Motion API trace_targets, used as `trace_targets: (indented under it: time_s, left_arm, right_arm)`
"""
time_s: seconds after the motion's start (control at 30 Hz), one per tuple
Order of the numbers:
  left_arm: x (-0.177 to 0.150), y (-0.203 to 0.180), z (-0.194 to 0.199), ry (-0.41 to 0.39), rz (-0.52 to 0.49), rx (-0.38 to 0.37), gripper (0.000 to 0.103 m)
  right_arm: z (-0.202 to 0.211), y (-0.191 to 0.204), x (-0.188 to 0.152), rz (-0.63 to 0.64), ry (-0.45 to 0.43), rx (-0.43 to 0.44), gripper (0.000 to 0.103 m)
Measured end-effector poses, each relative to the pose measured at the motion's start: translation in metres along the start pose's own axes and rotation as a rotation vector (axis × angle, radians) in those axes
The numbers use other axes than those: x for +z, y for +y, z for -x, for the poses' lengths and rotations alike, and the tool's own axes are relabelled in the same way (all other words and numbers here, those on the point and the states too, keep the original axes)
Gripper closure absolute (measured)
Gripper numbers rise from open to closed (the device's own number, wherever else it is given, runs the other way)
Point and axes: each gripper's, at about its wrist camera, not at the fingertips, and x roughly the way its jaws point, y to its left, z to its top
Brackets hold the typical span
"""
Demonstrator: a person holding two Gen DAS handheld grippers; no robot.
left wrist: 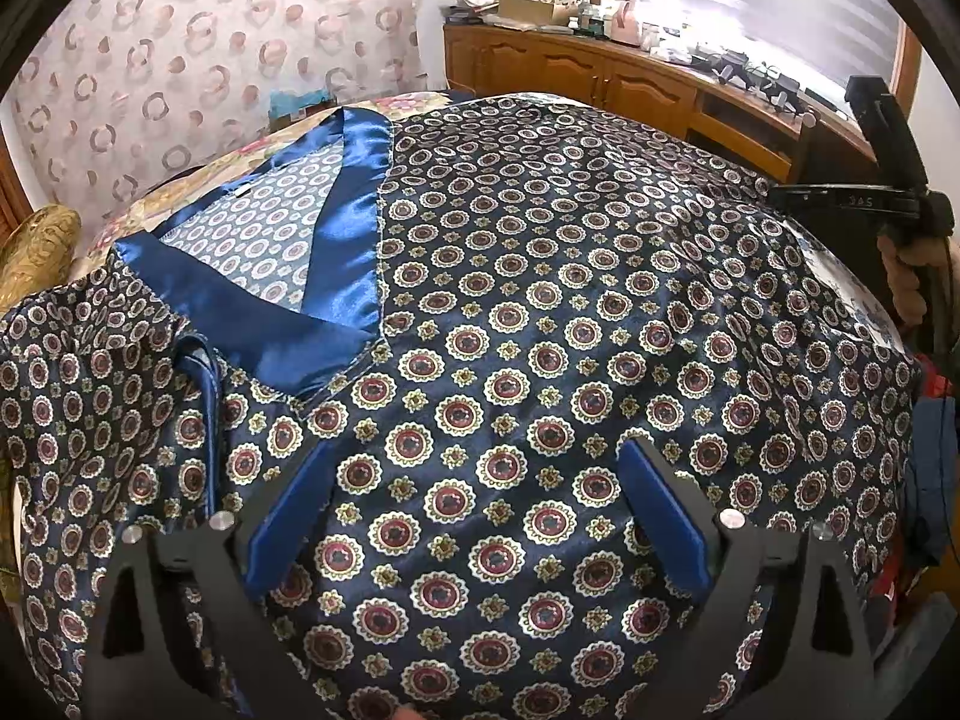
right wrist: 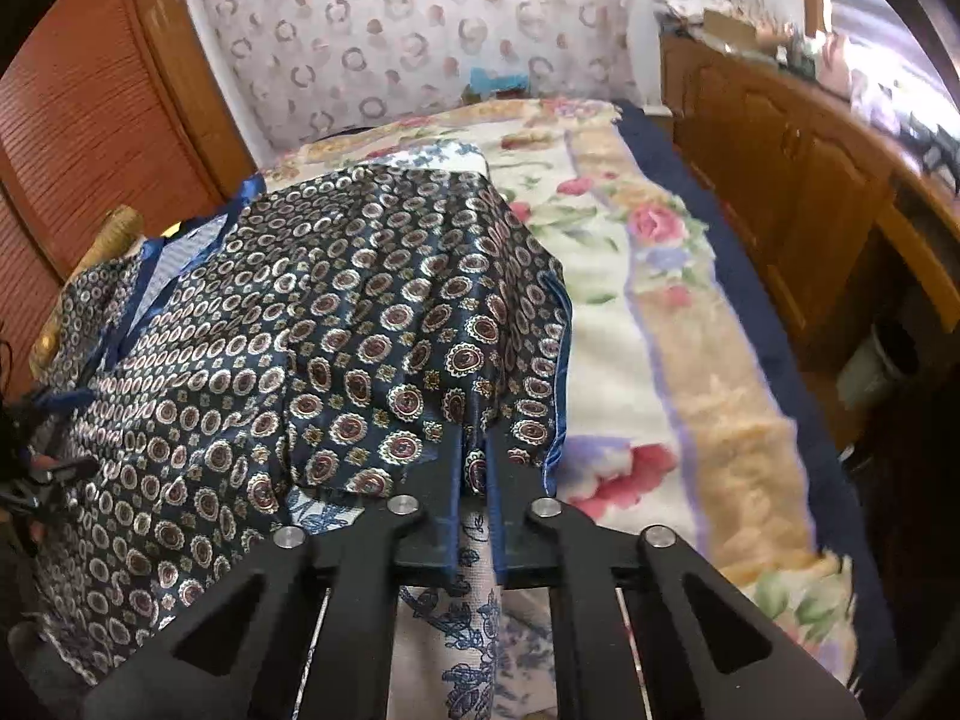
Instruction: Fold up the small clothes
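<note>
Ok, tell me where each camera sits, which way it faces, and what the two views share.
Left wrist: sits on the left gripper, angled down over the patterned garment; its fingers stand wide apart, and the person's hand holding the other gripper shows at the right edge.
Right wrist: sits on the right gripper, looking down along the floral blanket; its fingers are pinched shut on the garment's edge.
Shared: the garment, the circle-print curtain and the wooden cabinet.

Daylight glares through the blinds (left wrist: 750,6); fisheye edges bend and darken, and the right view seems motion-blurred.
</note>
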Motion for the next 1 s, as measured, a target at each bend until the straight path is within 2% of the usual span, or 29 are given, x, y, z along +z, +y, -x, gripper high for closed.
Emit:
trace_targets:
  time_s: [0.2,0.33,0.47,0.57,0.6,0.67,0.73,0.9,1.0]
  left_arm:
    - [0.000,0.001,0.000,0.002,0.003,0.000,0.005]
    - [0.000,0.001,-0.001,0.002,0.004,0.000,0.004]
    - [0.000,0.001,-0.001,0.003,0.004,0.001,0.004]
    - [0.001,0.001,-0.001,0.003,0.004,0.001,0.004]
    - [0.000,0.001,-0.001,0.003,0.005,0.000,0.004]
    - [0.001,0.000,-0.001,0.004,0.003,0.001,0.004]
    - [0.001,0.001,-0.001,0.004,0.003,0.002,0.004]
    - [-0.004,0.003,0.010,-0.017,0.006,-0.001,0.005]
    - [-0.005,0.008,0.030,-0.062,0.033,-0.017,0.005]
  right_arm:
    - [0.033,0.038,0.020,0.107,-0.160,-0.042,0.101]
    - [0.045,0.086,0.031,0.216,-0.225,0.027,0.101]
    - [0.038,0.139,0.020,0.332,-0.192,0.121,0.101]
    - [0.022,0.156,0.003,0.366,-0.125,0.139,0.100]
    - [0.016,0.158,-0.003,0.373,-0.101,0.128,0.097]
    - [0.010,0.155,-0.009,0.366,-0.081,0.130,0.078]
    - [0.013,0.145,-0.010,0.343,-0.089,0.137,0.068]
    - [0.021,0.109,0.004,0.240,-0.121,0.130,0.064]
    - [0.010,0.090,0.018,0.157,-0.096,0.106,0.064]
